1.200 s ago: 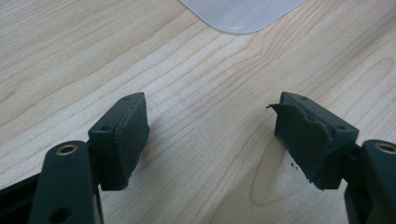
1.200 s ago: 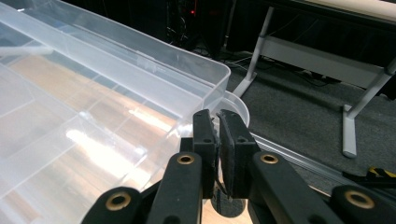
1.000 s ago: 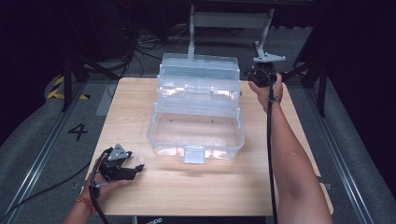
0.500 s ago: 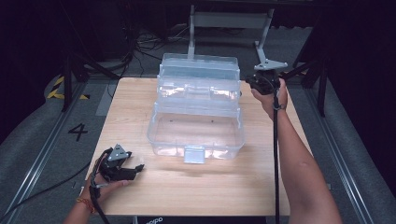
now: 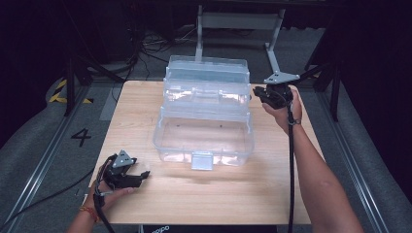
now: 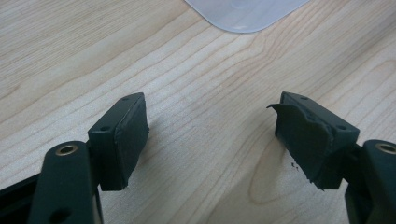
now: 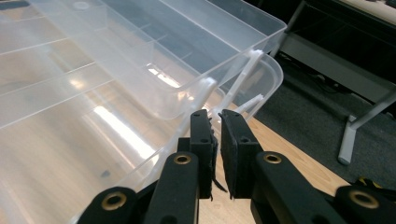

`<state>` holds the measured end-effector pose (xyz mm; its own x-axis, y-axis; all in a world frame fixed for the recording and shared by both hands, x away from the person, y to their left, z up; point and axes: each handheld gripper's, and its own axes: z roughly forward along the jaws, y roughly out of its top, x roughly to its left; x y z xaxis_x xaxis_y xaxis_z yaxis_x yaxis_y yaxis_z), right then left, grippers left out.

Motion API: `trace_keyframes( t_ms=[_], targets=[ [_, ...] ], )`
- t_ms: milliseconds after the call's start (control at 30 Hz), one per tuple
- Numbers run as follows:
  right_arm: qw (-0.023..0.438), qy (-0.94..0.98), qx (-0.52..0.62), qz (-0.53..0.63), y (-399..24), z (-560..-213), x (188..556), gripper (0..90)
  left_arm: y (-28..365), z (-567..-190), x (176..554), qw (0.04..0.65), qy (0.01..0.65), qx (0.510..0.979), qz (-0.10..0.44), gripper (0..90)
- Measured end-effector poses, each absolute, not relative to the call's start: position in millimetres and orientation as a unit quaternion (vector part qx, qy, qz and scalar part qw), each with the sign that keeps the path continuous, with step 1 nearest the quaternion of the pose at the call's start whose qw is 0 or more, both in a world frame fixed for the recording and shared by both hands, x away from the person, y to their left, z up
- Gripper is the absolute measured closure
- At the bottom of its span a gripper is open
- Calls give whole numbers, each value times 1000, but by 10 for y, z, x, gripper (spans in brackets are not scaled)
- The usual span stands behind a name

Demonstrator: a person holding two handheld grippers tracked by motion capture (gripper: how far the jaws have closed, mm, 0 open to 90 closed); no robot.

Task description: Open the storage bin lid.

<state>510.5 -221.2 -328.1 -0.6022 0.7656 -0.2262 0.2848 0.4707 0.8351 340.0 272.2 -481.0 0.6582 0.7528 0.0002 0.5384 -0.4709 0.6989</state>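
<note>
The right hand-held gripper (image 7: 216,119), jaws nearly closed on nothing, meets the clear plastic tiered storage box (image 5: 204,116); the left hand-held gripper (image 6: 212,135) rests open and empty on the pale wooden tabletop (image 5: 214,194).

Bright overhead light on table (image 5: 145,111); dark surroundings; soft focus.

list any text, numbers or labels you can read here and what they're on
"4": dark numeral on the grey floor left of the table.
White lettering on the dark strip at the table's near edge: too small and blurred to read.
Clear plastic box: no readable text.
</note>
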Motion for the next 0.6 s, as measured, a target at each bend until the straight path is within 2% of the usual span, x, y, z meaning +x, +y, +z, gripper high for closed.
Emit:
trace_keyframes(
  t_ms=[600],
  targets=[
    [286,817,310,393,-2327,-3440,4793,812,2722,-4811,3401,343,384,842,158,256]
  ],
)
